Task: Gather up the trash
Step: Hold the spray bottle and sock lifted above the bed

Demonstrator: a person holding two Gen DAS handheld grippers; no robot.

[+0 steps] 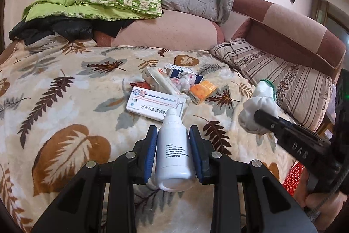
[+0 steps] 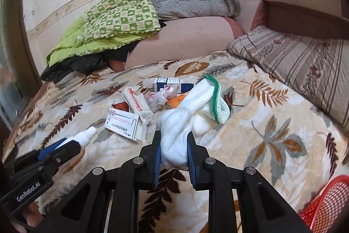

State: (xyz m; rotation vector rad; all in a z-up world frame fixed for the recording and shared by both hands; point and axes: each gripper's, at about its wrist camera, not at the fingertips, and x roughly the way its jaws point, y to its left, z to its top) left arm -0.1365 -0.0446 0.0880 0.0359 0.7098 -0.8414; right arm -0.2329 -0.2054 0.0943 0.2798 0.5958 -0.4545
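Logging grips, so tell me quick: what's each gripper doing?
Left gripper: closed on the white plastic bottle.
Right gripper: closed on the white glove.

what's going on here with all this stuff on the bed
A person is clearing trash off a leaf-patterned blanket with a handheld gripper in each hand. The left gripper is clamped on a white plastic bottle, and the right gripper is clamped on a white glove with a green cuff. A pile of medicine boxes and wrappers still lies on the blanket. A red mesh basket sits at the lower right.
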